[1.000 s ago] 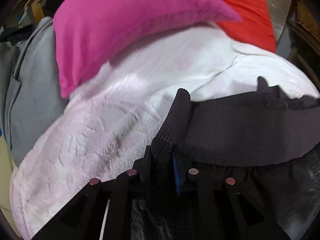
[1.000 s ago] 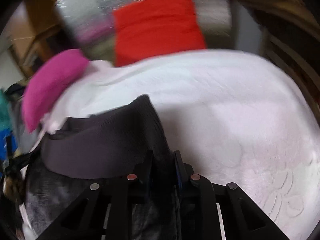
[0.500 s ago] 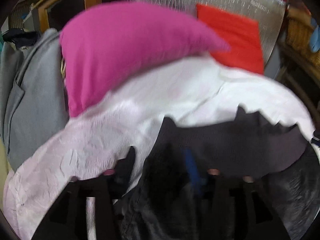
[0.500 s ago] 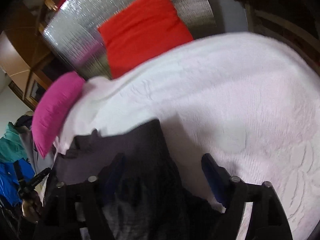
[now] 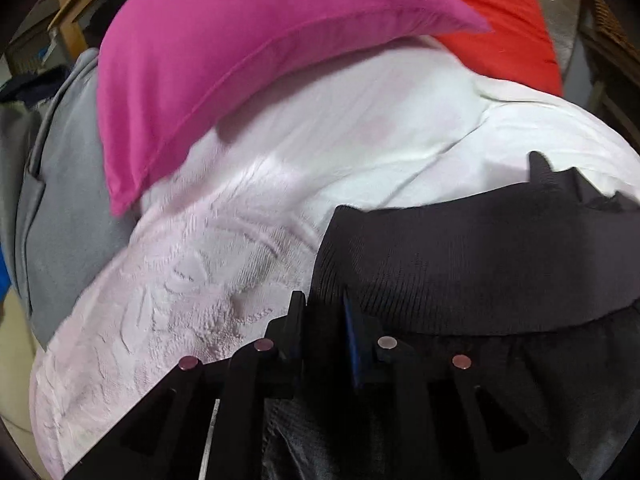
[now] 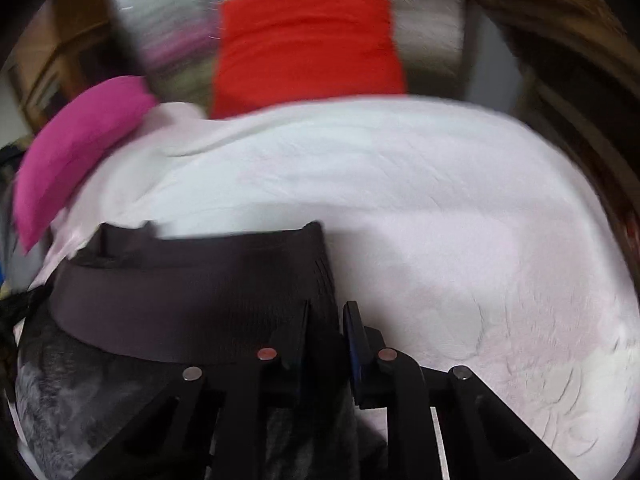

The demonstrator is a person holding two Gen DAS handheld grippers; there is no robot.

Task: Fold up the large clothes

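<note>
A dark garment [image 5: 480,264] with a wide ribbed waistband lies on the white textured bedspread [image 5: 192,280]. My left gripper [image 5: 322,308] is at the waistband's left corner, jaws closing, with the ribbed fabric pinched between the pads. In the right wrist view the same garment [image 6: 192,292] stretches to the left. My right gripper [image 6: 328,312] is at the waistband's right corner, jaws closing on the fabric there. The waistband runs taut and flat between the two corners. The garment's lower part bunches under both grippers.
A magenta pillow [image 5: 240,60] lies at the bed's far left, a red pillow [image 6: 308,40] leans on a silver foil panel [image 6: 168,20] at the head. A grey jacket [image 5: 68,208] hangs off the left side. Bedspread [image 6: 460,220] spreads bare to the right; wooden furniture beyond.
Half a second ago both grippers stood open over the waistband corners. Now both are closed on the fabric again, and the waistband lies flatter on the bed.
</note>
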